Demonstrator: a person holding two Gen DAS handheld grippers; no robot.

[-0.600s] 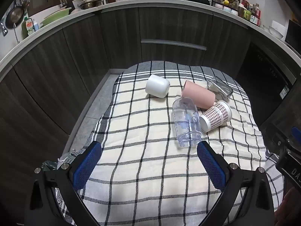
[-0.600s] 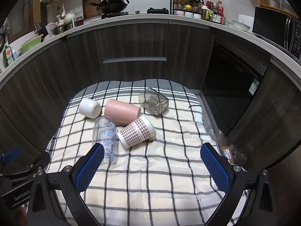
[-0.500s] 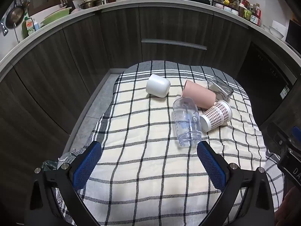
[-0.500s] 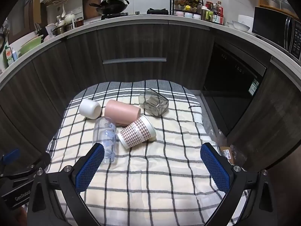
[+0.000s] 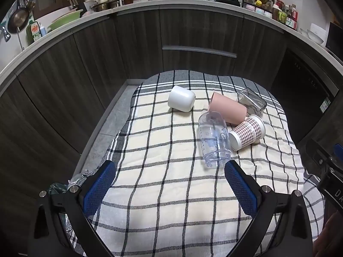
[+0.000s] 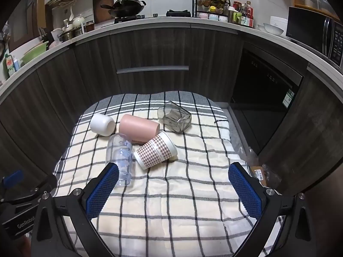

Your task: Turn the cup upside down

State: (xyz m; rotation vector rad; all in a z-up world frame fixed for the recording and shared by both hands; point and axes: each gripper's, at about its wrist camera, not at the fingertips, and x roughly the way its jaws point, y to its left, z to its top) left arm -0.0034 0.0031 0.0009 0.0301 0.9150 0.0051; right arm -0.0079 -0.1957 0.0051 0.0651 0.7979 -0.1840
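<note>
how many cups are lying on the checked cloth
5, all on their sides: white cup far left, pink cup beside it, clear cup nearest, checked cup, grey glass at the back.

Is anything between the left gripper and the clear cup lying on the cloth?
Nothing visible. The left gripper hangs open above bare checked cloth, and the clear cup lies just beyond its right finger, mouth end nearest. The checked cup lies right beside it.

Five cups lie tipped on the checked cloth [image 5: 163, 182], beyond the left gripper [image 5: 169, 175], its jaws spread wide.
</note>
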